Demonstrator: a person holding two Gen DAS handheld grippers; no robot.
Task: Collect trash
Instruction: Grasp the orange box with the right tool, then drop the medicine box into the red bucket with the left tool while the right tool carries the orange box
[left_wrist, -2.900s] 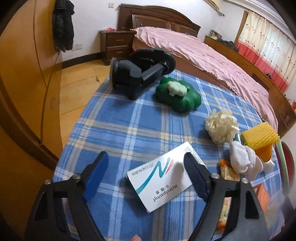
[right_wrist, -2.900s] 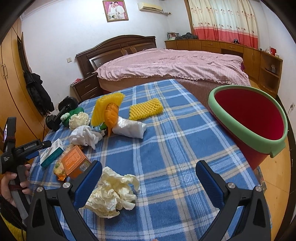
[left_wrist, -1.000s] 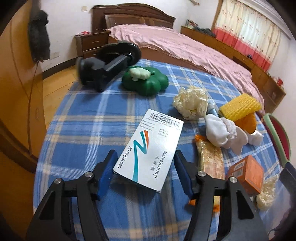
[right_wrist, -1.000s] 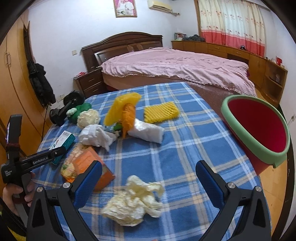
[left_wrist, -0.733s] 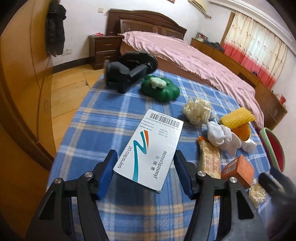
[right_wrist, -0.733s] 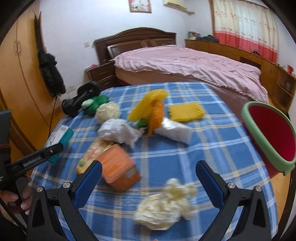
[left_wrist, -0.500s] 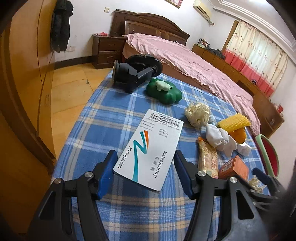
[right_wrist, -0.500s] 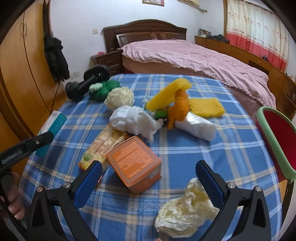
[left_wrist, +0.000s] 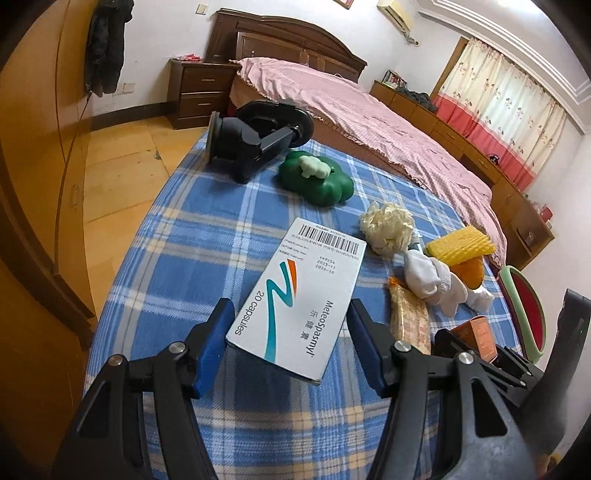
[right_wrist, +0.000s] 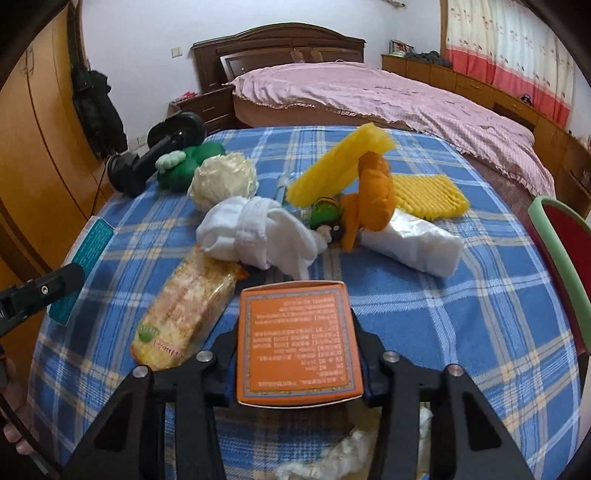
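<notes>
My left gripper (left_wrist: 291, 341) is shut on a white medicine box (left_wrist: 299, 299) printed "20 capsules" and holds it above the blue plaid tablecloth (left_wrist: 207, 229). My right gripper (right_wrist: 295, 354) is shut on an orange box (right_wrist: 297, 339) held over the cloth; that box also shows in the left wrist view (left_wrist: 476, 334). A red bin with a green rim (right_wrist: 561, 258) stands at the table's right edge. A snack packet (right_wrist: 188, 299), a white sock bundle (right_wrist: 255, 232), crumpled paper (right_wrist: 225, 177) and a white wrapper (right_wrist: 413, 240) lie on the cloth.
A black clamp device (left_wrist: 255, 136) and a green toy (left_wrist: 316, 179) lie at the table's far end. Yellow foam nets (right_wrist: 428, 192) and an orange plush (right_wrist: 373, 192) sit mid-table. Crumpled tissue (right_wrist: 340, 454) lies under my right gripper. A bed (right_wrist: 369, 88) and wardrobe (left_wrist: 33, 184) flank the table.
My right gripper moved left over the table and closed on the orange box, lifting it. My left gripper closed on the medicine box and raised it off the cloth.
</notes>
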